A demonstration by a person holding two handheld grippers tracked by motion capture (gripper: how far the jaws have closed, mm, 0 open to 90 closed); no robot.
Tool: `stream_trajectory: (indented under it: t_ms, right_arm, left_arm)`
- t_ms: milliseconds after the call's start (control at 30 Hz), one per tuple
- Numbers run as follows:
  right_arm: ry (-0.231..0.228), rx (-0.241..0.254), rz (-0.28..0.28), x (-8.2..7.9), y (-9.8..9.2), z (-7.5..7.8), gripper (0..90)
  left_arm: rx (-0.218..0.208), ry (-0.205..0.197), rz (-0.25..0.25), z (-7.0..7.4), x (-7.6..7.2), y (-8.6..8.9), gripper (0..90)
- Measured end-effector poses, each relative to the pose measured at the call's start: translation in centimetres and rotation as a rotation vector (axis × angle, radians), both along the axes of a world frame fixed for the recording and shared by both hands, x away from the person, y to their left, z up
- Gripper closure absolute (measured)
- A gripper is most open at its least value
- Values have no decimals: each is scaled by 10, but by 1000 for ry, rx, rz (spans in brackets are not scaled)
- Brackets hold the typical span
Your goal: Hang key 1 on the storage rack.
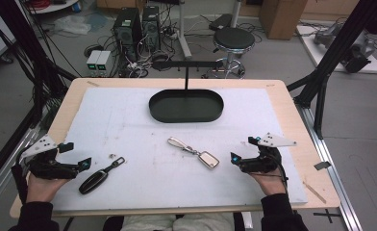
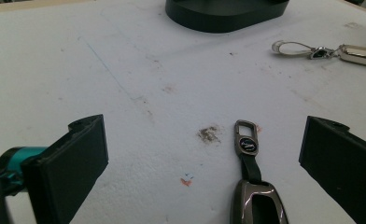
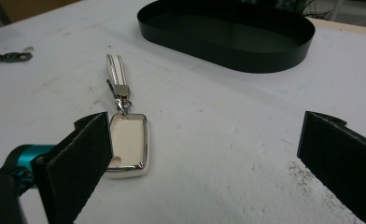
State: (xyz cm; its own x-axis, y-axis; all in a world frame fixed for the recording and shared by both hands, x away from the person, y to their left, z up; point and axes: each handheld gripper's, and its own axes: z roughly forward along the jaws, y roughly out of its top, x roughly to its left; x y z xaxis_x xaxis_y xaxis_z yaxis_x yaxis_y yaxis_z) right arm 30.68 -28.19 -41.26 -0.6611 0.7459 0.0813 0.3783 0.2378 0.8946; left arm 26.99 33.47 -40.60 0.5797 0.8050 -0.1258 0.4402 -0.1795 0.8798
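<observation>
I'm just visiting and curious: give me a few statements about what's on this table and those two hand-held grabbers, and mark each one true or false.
1. The black oval tray has nothing lying in it. True.
2. The dark key fob lies inside the tray. False: it lies on the white mat, near the left gripper.
3. The right gripper is clamped on the cream key fob. False: its jaws stand open and the fob lies on the mat beside one jaw.
4. Both grippers have their jaws open. True.
5. The two fobs touch each other. False: they lie apart.
</observation>
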Motion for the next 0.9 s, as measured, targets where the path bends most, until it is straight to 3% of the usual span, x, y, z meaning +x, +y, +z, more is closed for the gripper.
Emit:
stream_trajectory:
  t_ms: [233,900]
  right_arm:
    - [9,-50,33,3,15,2,26]
    - [47,-116,60,21,35,9,24]
  left_arm:
    - [7,6,-4,-1,0,-1,17]
    - [21,19,-16,-3,3,-2,17]
